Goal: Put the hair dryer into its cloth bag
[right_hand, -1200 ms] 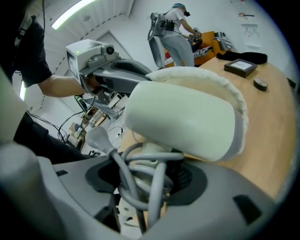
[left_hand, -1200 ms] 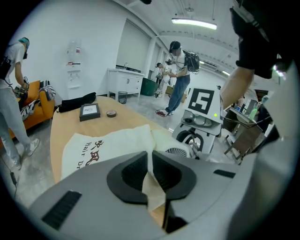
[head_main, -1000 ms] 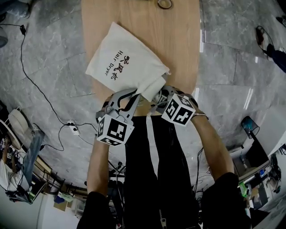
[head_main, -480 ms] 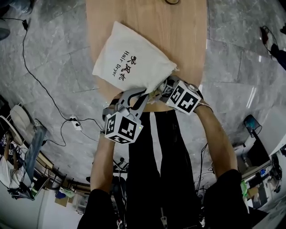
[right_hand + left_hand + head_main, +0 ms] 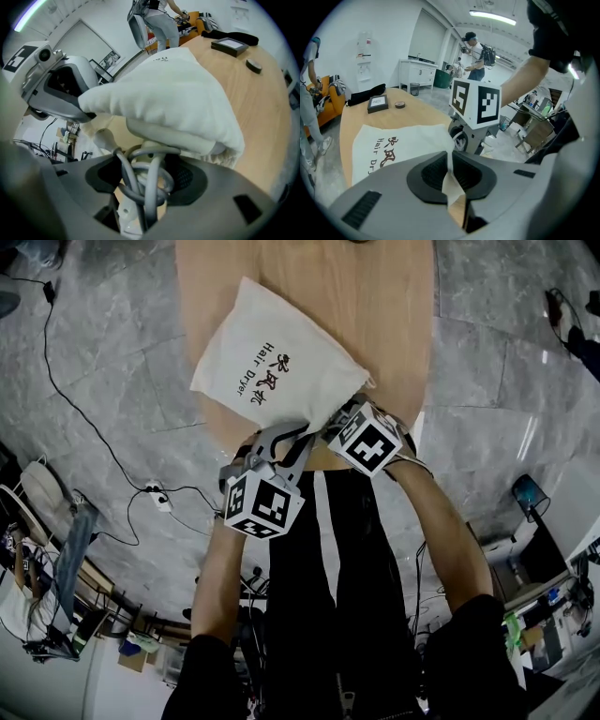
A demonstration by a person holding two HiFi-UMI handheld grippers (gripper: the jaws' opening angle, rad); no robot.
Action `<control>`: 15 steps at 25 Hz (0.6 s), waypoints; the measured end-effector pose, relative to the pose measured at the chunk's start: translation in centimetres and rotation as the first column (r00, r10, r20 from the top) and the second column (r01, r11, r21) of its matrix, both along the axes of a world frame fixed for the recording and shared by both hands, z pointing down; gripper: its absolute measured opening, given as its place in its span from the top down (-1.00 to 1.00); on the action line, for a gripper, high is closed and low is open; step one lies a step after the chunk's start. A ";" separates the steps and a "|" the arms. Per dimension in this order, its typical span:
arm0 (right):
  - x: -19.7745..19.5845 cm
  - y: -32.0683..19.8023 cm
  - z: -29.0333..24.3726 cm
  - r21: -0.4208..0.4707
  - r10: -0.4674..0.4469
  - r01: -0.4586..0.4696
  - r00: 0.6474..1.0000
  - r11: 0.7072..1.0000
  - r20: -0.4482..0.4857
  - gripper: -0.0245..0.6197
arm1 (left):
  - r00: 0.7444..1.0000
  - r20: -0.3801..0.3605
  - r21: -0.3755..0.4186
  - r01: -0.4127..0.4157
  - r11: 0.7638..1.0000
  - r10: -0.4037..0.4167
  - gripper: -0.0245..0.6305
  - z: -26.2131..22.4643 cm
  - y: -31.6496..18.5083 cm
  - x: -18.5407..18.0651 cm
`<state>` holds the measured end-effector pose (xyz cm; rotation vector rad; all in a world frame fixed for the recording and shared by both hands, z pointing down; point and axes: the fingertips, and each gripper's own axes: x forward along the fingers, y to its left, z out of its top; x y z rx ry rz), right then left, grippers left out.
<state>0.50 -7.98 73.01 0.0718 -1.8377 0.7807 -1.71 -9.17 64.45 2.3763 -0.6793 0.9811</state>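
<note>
The white cloth bag [image 5: 272, 371] printed "Hair Dryer" lies on the wooden table [image 5: 384, 324], its mouth toward the near edge. My left gripper [image 5: 286, 432] is shut on the edge of the bag's mouth; the cloth [image 5: 451, 180] shows pinched between its pads. My right gripper [image 5: 336, 423] is at the mouth from the right, shut on the hair dryer's coiled grey cord [image 5: 145, 183]. The dryer's grey body [image 5: 178, 133] sits partly under the bag's cloth [image 5: 178, 89]; the rest of it is hidden inside. In the right gripper view, the left gripper [image 5: 61, 89] lifts the bag's edge.
A black box [image 5: 377, 103], a tape roll [image 5: 399, 105] and a dark cloth item [image 5: 365, 93] lie at the table's far end. Both grippers are at the table's near edge. Cables and a power strip [image 5: 155, 493] lie on the floor to the left. People stand in the background.
My right gripper has rolled and pushed a little lower toward the bag's mouth with the cord. The left gripper has kept its hold on the bag's edge, nearly still.
</note>
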 end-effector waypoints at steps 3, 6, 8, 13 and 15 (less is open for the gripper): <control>-0.3 -0.5 -0.1 0.050 0.017 -0.014 0.998 0.999 -0.059 0.08 | 1.000 0.013 -0.012 -0.012 1.000 0.013 0.81 0.4 0.3 0.0; -0.4 -0.7 0.6 0.136 0.020 -0.010 0.997 0.991 -0.076 0.07 | 1.000 0.016 -0.025 -0.020 0.999 0.021 0.81 1.2 0.6 0.0; -0.4 -0.7 0.9 0.193 0.040 -0.028 0.997 0.981 -0.059 0.00 | 1.000 0.016 -0.030 -0.019 0.999 0.020 0.81 1.5 0.6 0.0; 0.8 -0.4 0.0 0.268 0.087 -0.074 0.995 0.960 -0.039 -0.10 | 1.000 -0.003 -0.035 0.007 0.999 -0.007 0.81 1.7 0.0 -0.1; 1.7 -0.4 -0.9 0.284 0.126 -0.110 0.991 0.952 -0.039 -0.10 | 1.000 -0.008 -0.037 0.010 0.999 -0.011 0.81 1.6 -0.2 -0.2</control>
